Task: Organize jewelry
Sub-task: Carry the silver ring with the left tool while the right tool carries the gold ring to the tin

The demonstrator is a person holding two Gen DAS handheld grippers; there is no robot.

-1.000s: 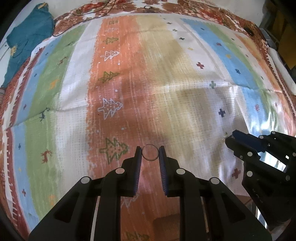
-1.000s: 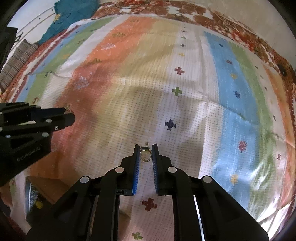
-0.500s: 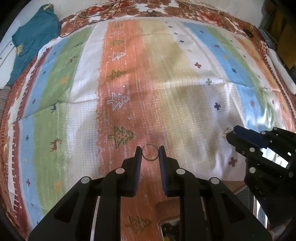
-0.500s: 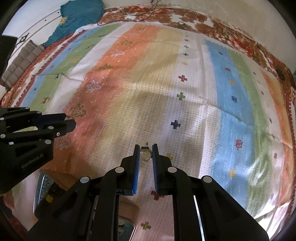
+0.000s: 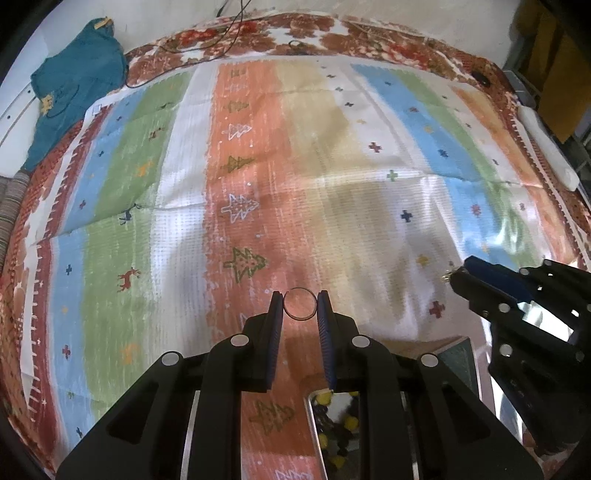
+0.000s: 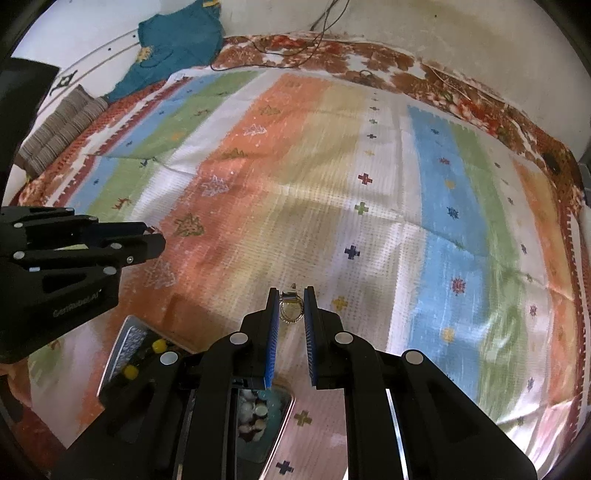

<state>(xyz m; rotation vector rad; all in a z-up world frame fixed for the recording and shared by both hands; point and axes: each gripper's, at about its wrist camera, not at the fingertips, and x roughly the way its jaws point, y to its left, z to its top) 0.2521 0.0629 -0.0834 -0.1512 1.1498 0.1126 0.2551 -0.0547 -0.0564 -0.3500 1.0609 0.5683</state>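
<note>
My left gripper (image 5: 300,304) is shut on a thin plain ring (image 5: 300,319), held upright between the fingertips above the striped cloth. My right gripper (image 6: 290,302) is shut on a small gold earring (image 6: 290,314) that hangs between its blue pads. The right gripper also shows at the right of the left wrist view (image 5: 458,275), the left gripper at the left of the right wrist view (image 6: 147,240). A jewelry box with a mirrored lid (image 5: 332,421) and yellow and dark beads lies below the grippers; it also shows in the right wrist view (image 6: 129,350).
A striped patterned cloth (image 5: 258,147) covers the surface. A teal garment (image 5: 74,85) lies at the far left corner. A second box compartment with pale beads (image 6: 255,413) sits under the right gripper. A cable (image 5: 229,33) runs along the far edge.
Both grippers have risen and drawn back with their pieces still held. The jewelry box has come into view beneath them.
</note>
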